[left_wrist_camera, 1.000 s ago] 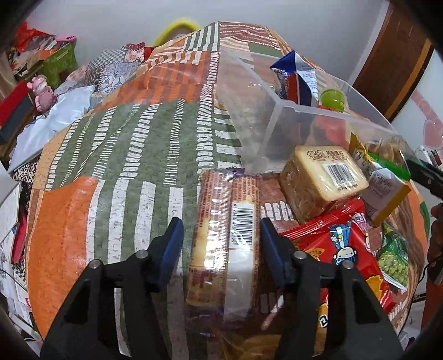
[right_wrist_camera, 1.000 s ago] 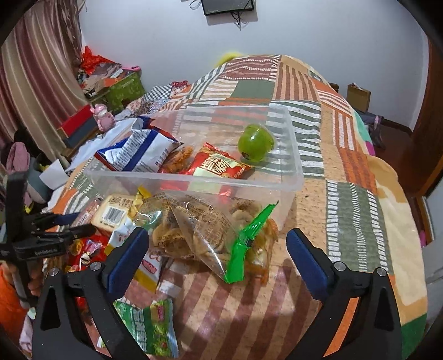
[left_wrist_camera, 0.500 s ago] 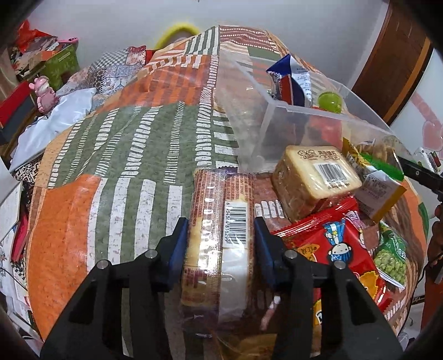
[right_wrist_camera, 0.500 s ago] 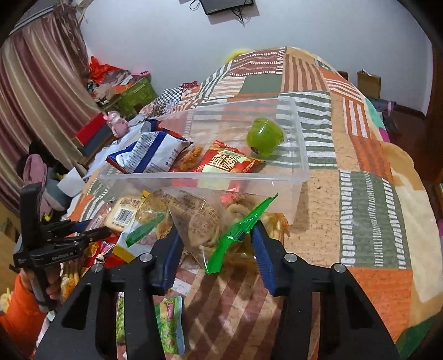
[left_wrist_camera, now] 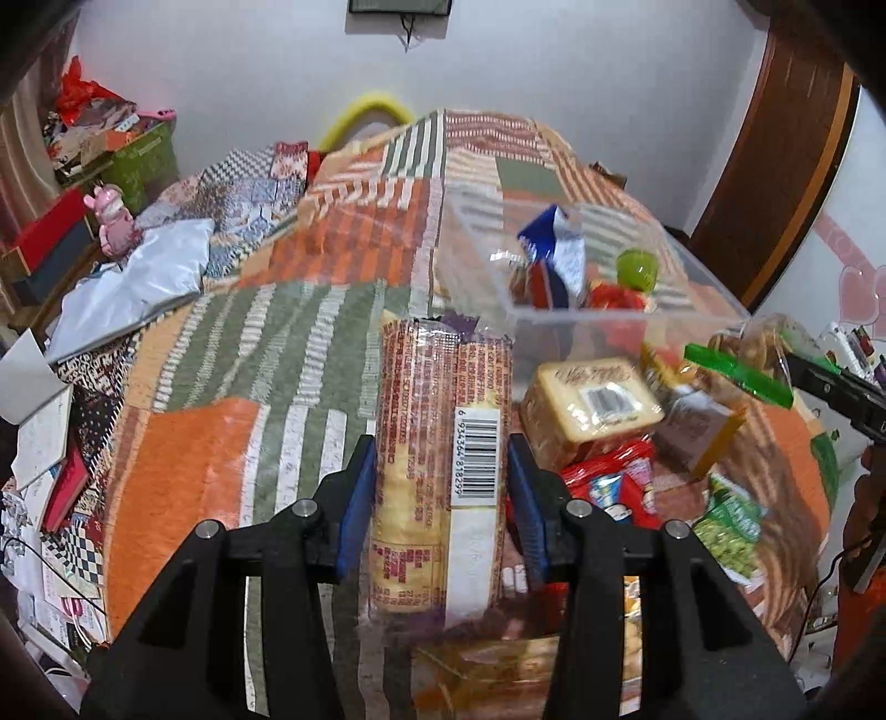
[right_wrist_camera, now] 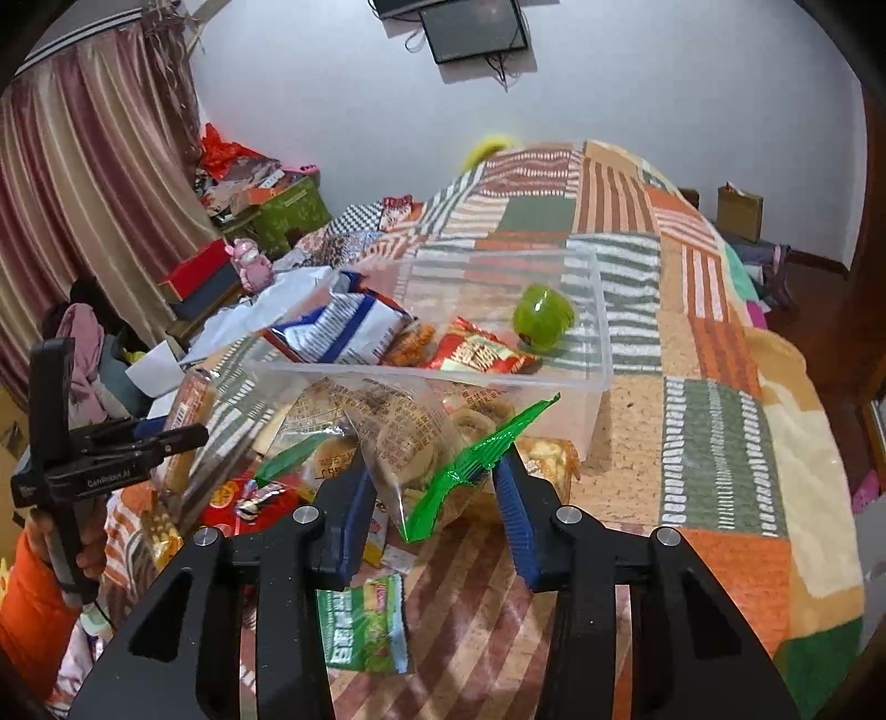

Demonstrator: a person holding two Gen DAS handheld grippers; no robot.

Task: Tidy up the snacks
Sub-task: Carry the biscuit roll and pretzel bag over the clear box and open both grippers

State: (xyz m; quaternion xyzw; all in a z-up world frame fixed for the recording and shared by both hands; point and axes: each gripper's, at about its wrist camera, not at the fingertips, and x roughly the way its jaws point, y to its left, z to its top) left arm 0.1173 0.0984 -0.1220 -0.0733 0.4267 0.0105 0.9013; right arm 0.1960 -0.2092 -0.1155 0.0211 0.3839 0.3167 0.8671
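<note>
Right gripper (right_wrist_camera: 432, 487) now clamps cookie bag (right_wrist_camera: 410, 437), earlier wide; left gripper (left_wrist_camera: 441, 498) grips cracker pack (left_wrist_camera: 440, 443), lifted.

white walls (right_wrist_camera: 637, 83), striped curtains (right_wrist_camera: 83, 166), patchwork bedspread (right_wrist_camera: 720, 432), wall-mounted screen (right_wrist_camera: 470, 27)

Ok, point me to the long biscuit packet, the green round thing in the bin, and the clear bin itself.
Long biscuit packet (left_wrist_camera: 443, 459): left wrist view, on its wrapper beside the barcode.
Green round container (right_wrist_camera: 541, 317): right wrist view, on its domed side.
Clear plastic bin (right_wrist_camera: 601, 332): right wrist view, on its right wall.
</note>
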